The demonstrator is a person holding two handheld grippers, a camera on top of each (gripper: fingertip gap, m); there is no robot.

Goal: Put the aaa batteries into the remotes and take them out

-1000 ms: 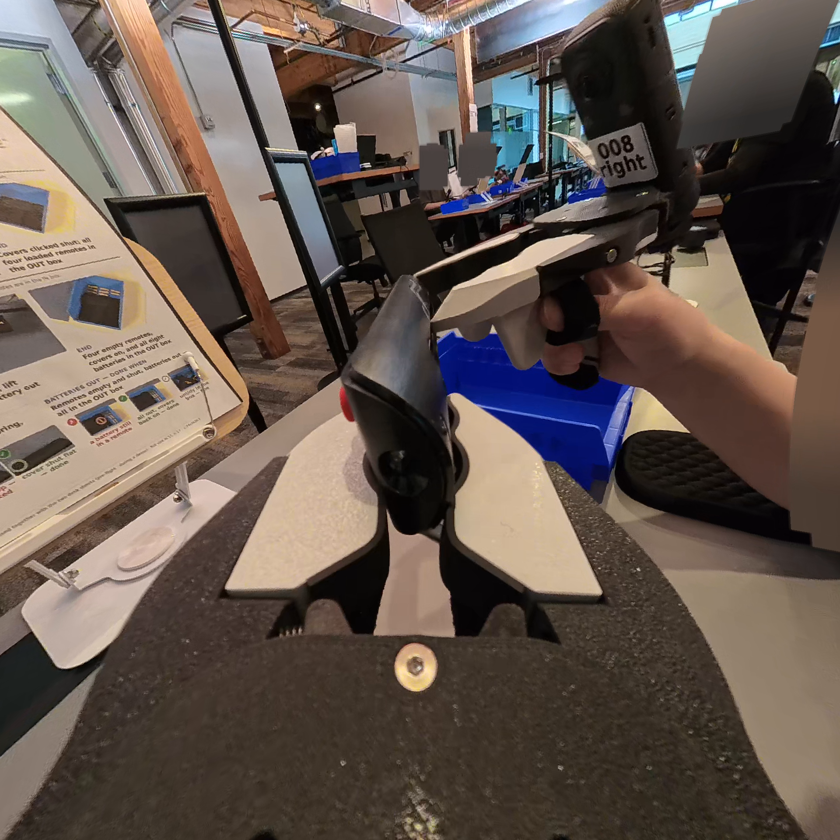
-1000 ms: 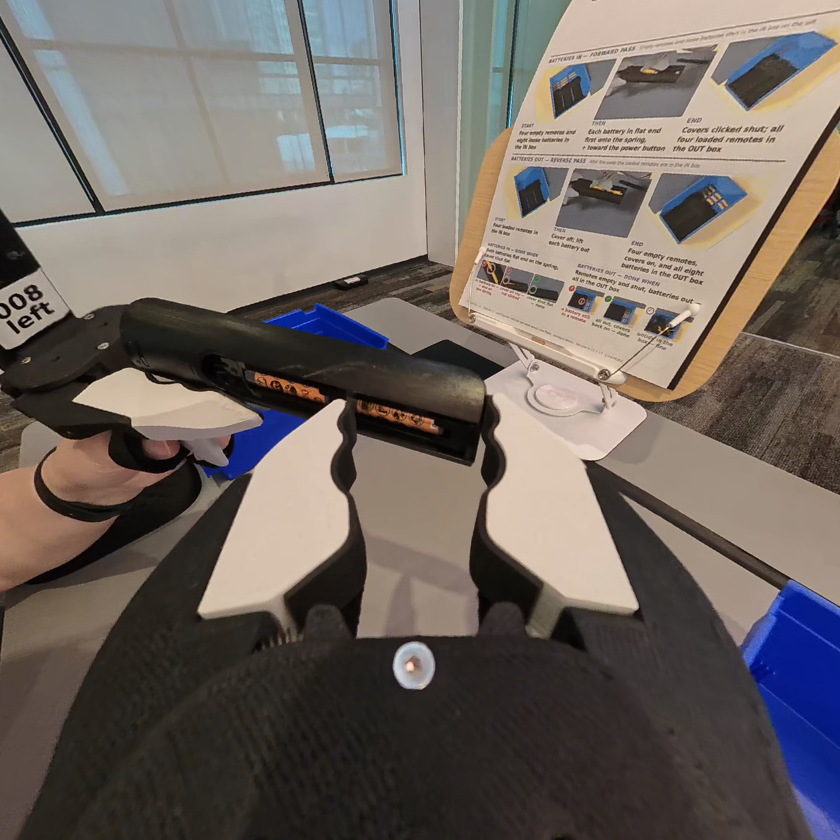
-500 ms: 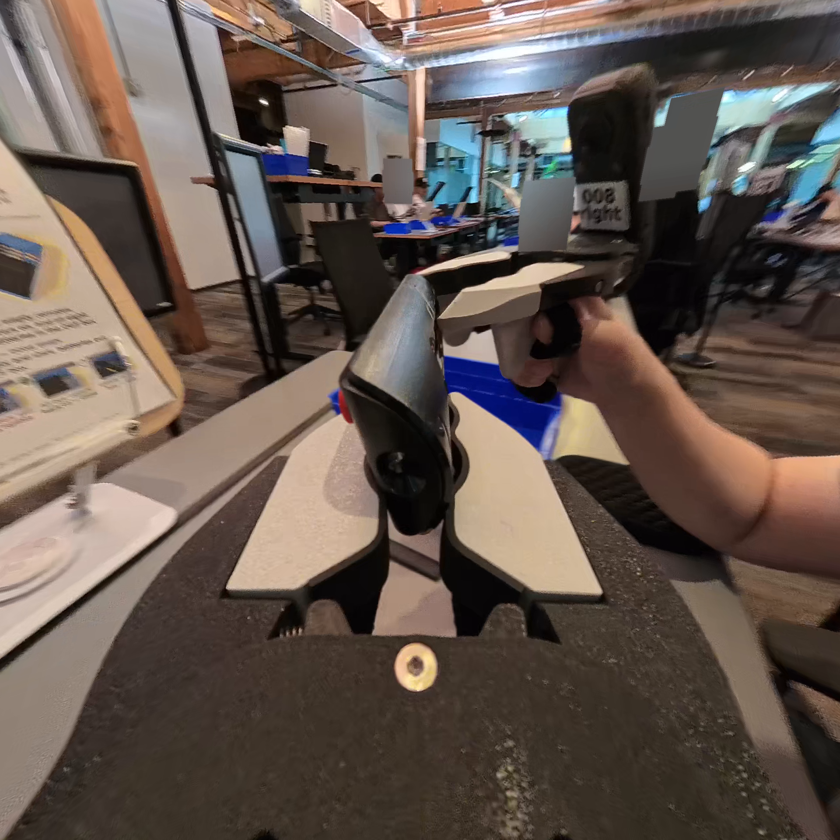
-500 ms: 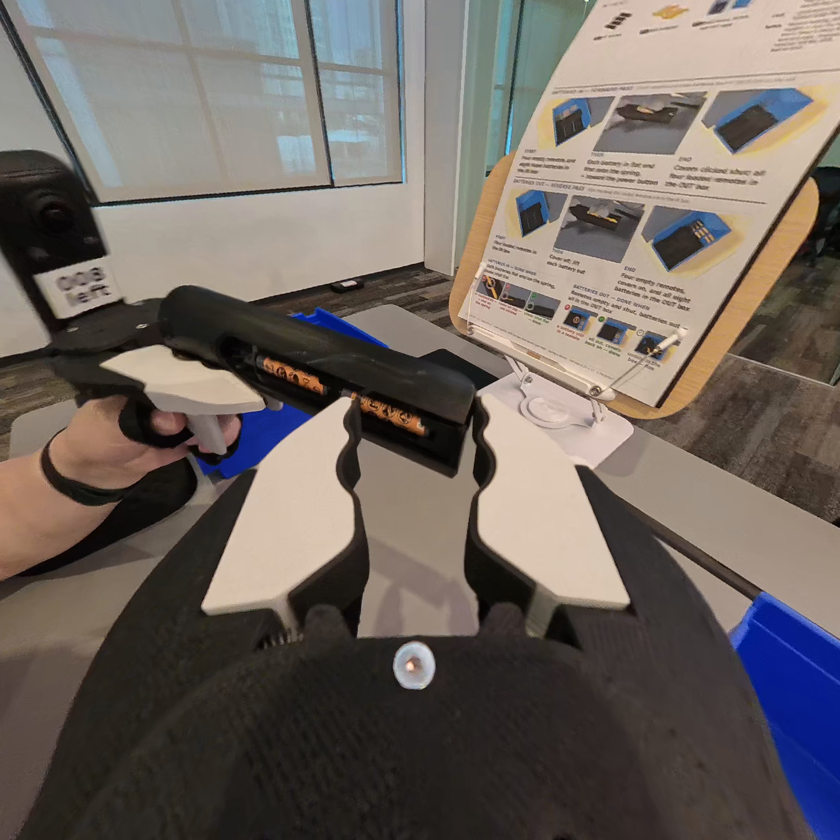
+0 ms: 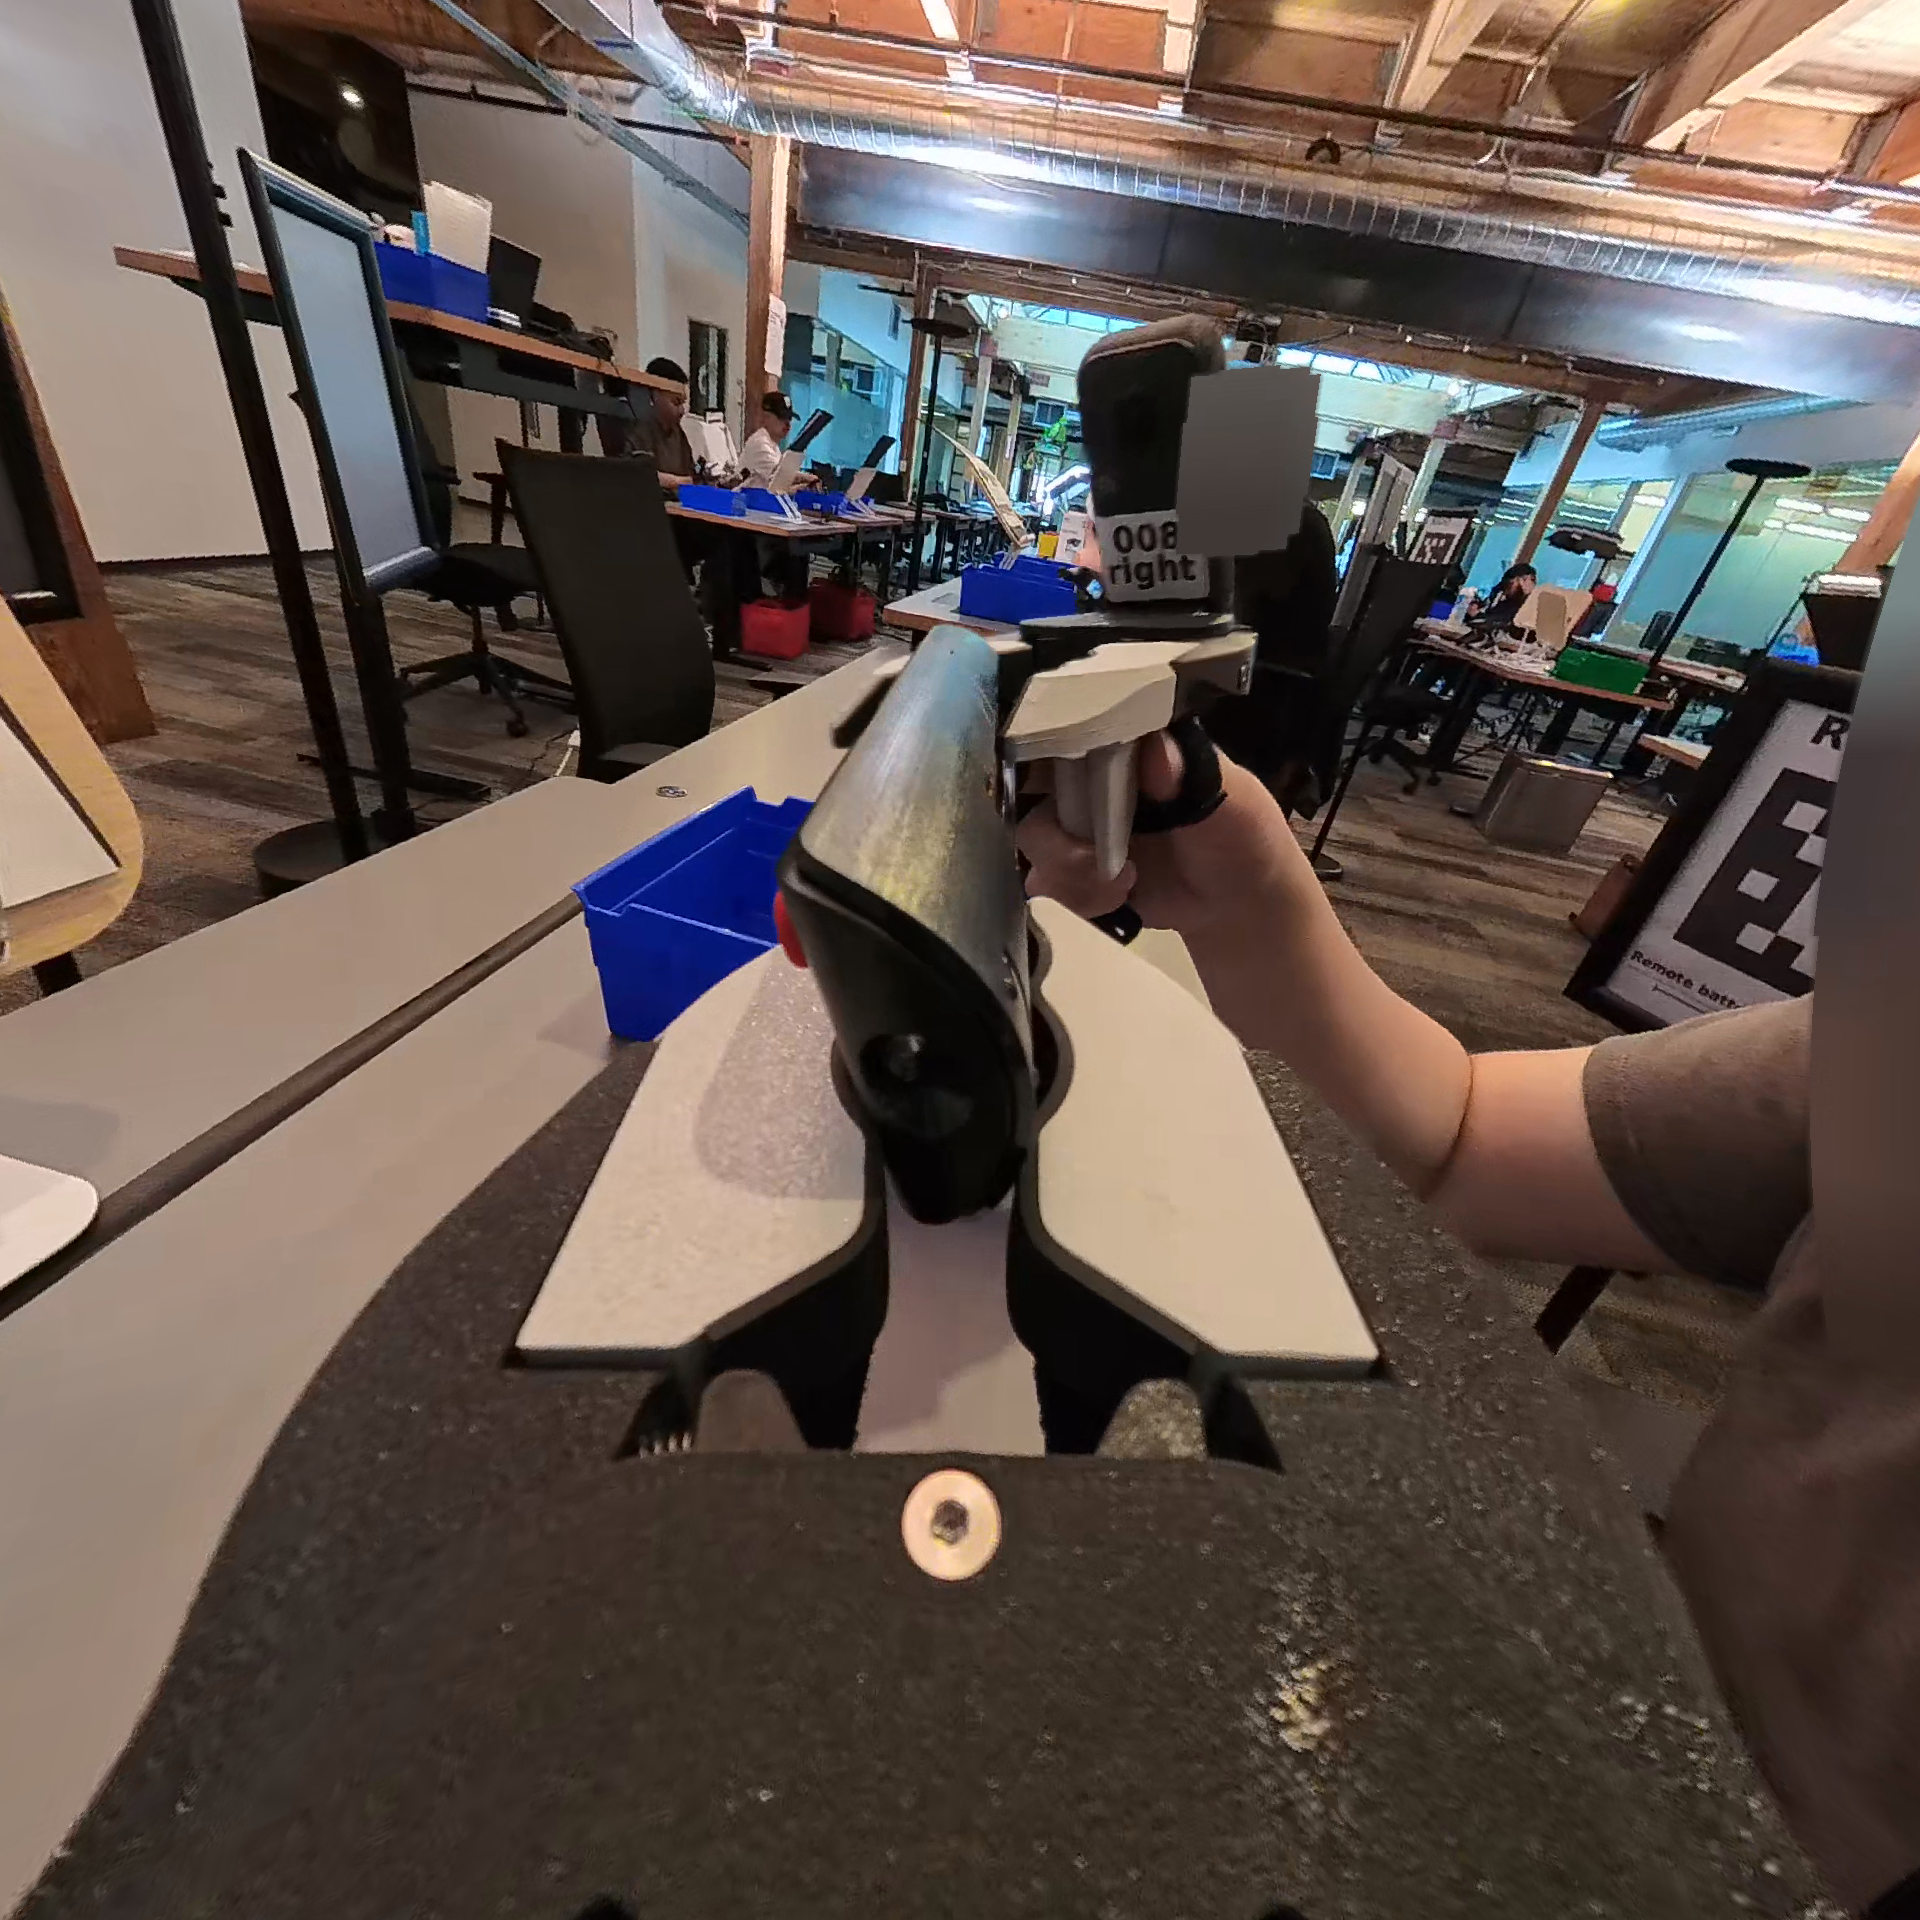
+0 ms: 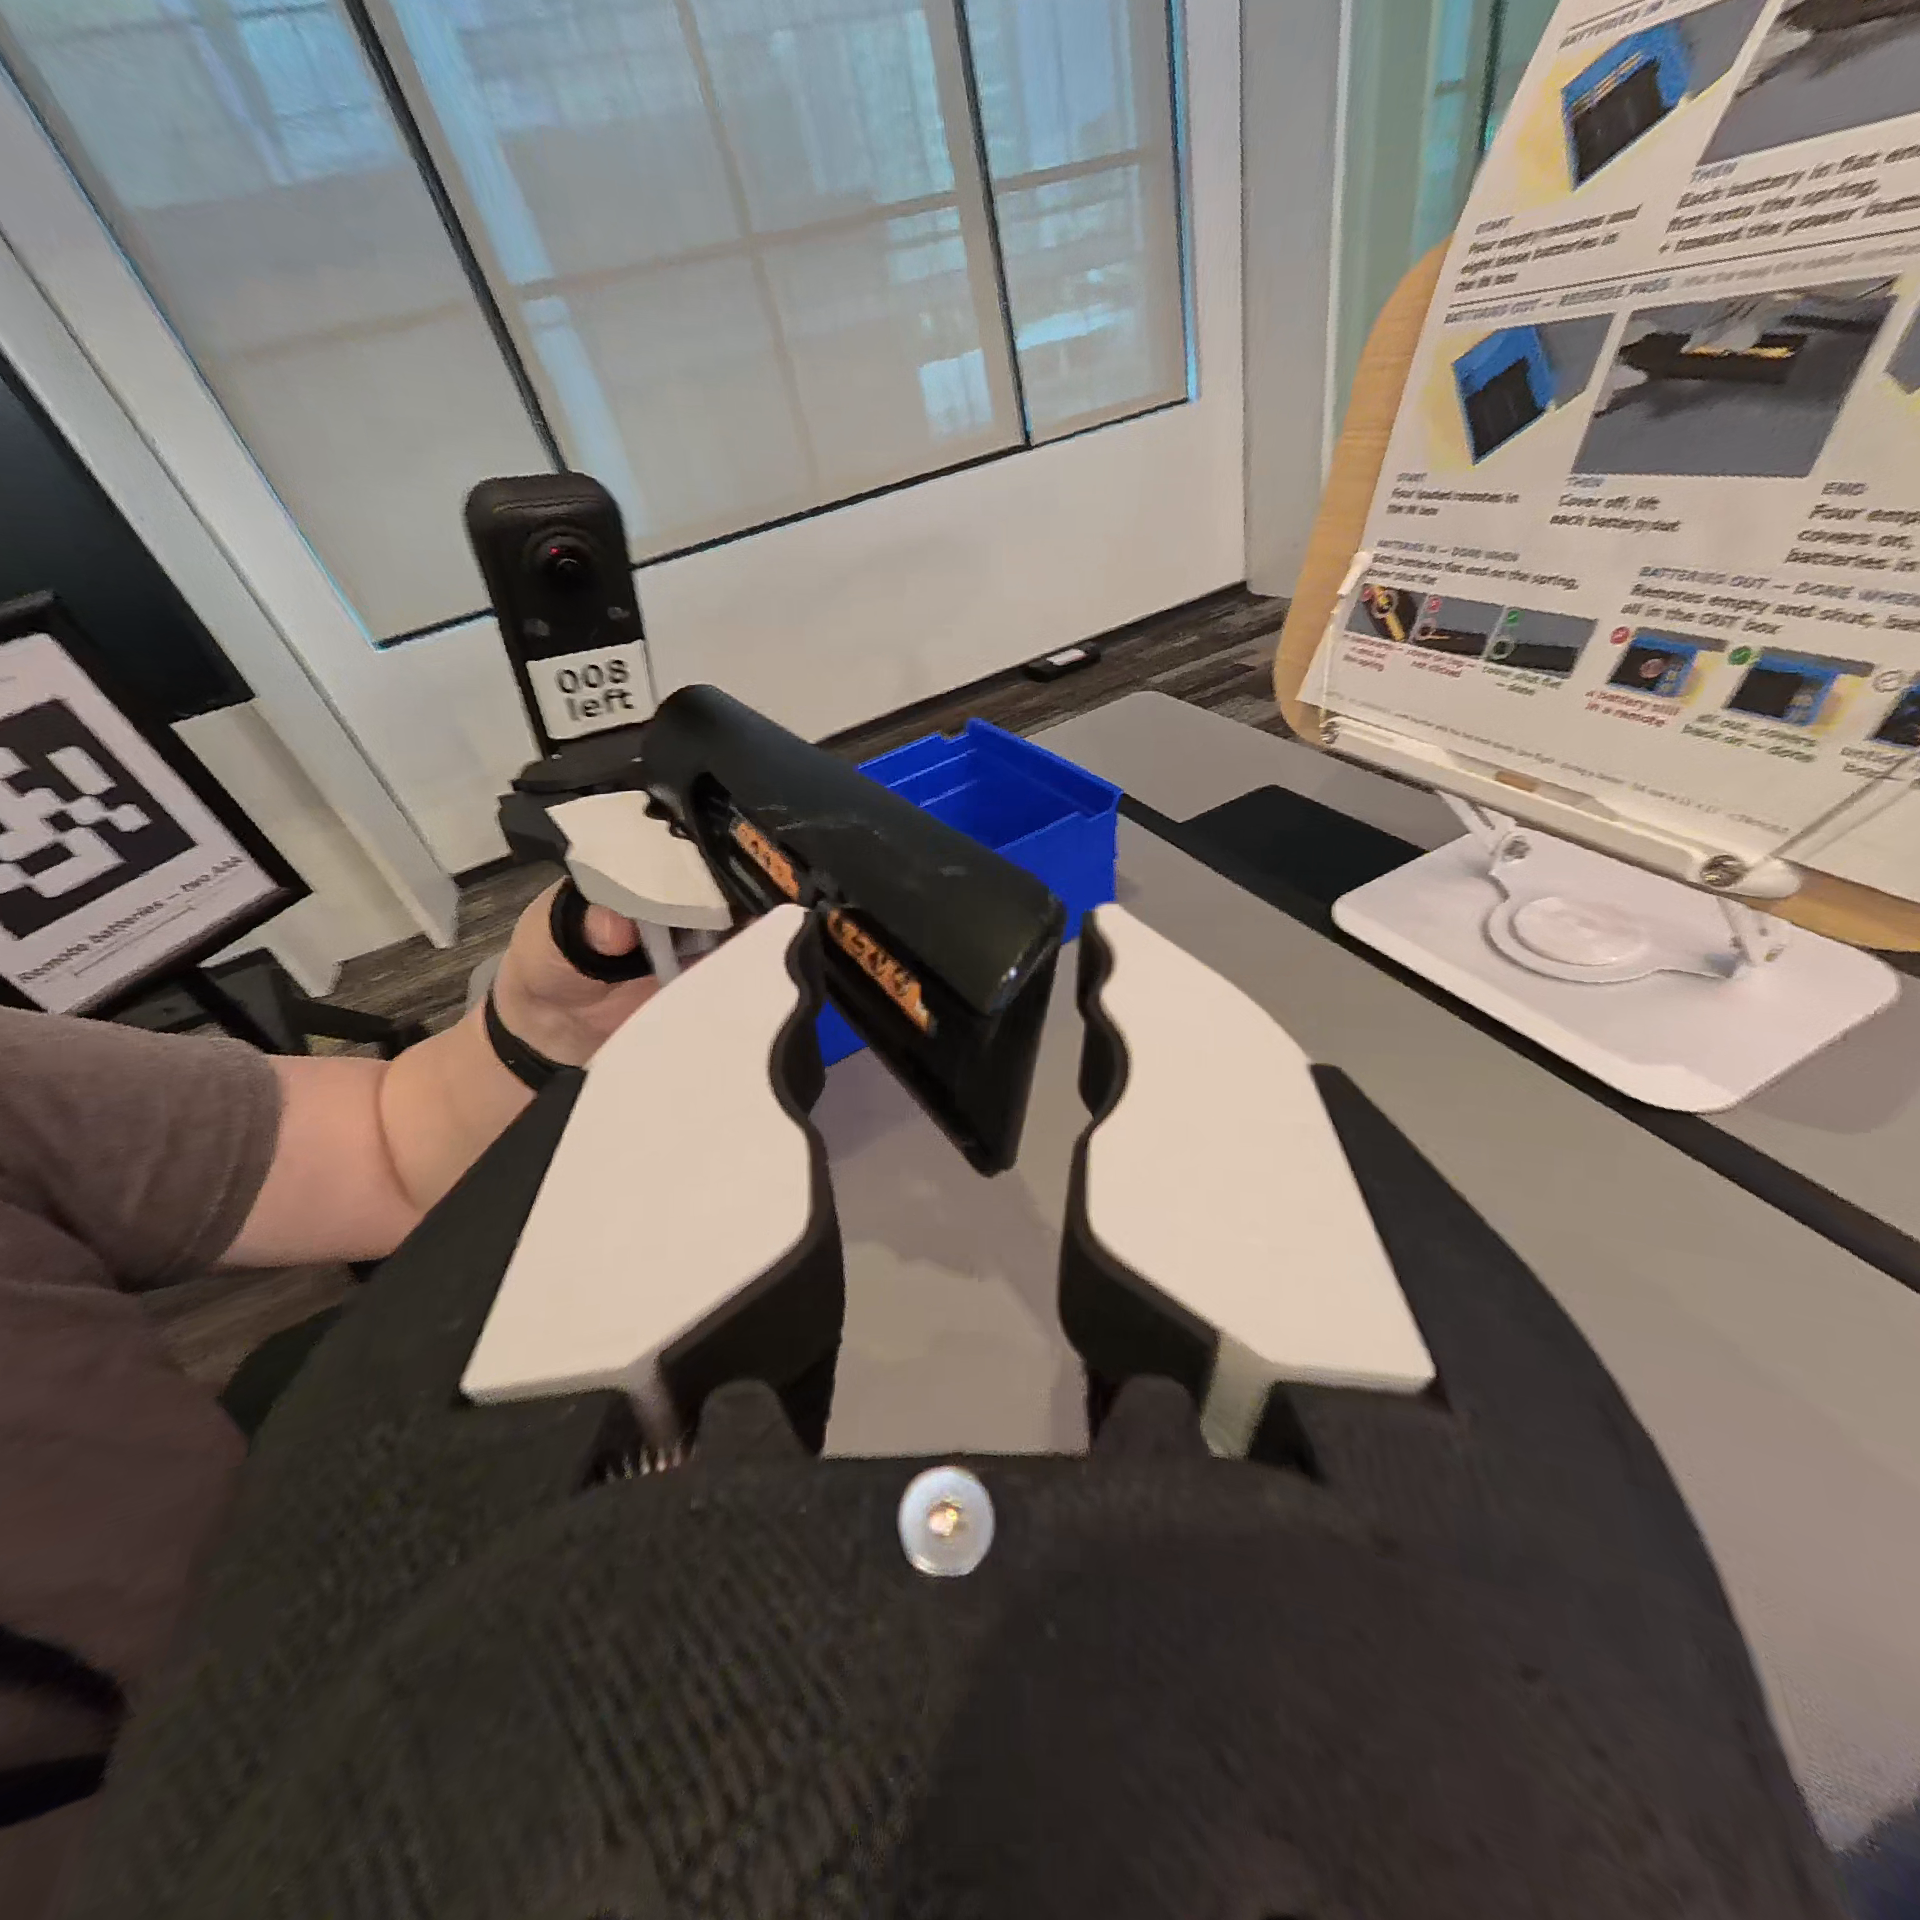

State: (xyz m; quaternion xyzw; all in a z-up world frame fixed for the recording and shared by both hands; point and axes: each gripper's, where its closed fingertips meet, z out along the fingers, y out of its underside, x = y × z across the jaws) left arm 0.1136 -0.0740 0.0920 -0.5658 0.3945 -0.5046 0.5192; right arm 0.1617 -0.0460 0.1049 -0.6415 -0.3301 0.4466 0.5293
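Observation:
My left gripper [image 5: 914, 940] is shut on one end of a black remote [image 5: 904, 821] and holds it in the air above the grey table [image 5: 312, 966]. In the right wrist view the remote [image 6: 935, 873] slants down towards me with its battery bay open. Two orange batteries [image 6: 764, 847] [image 6: 883, 977] lie in the bay. My right gripper [image 6: 945, 920] is open, with the remote's free end between its fingers [image 6: 686, 1132] and a gap on the right side. The left gripper [image 6: 634, 862] shows behind the remote, and the right gripper [image 5: 1101, 696] shows behind it in the left wrist view.
A blue bin [image 5: 686, 904] [image 6: 997, 800] stands on the table behind the remote. An instruction board [image 6: 1662, 416] on a white stand [image 6: 1610, 966] is at the right. A framed black-and-white pattern sign [image 6: 83, 810] stands on the floor. Office chairs and desks lie beyond.
Both grippers have swung round together. The remote, once lying across the right gripper's fingertips, now slants with its free end between the open fingers. The left gripper's hold is unchanged.

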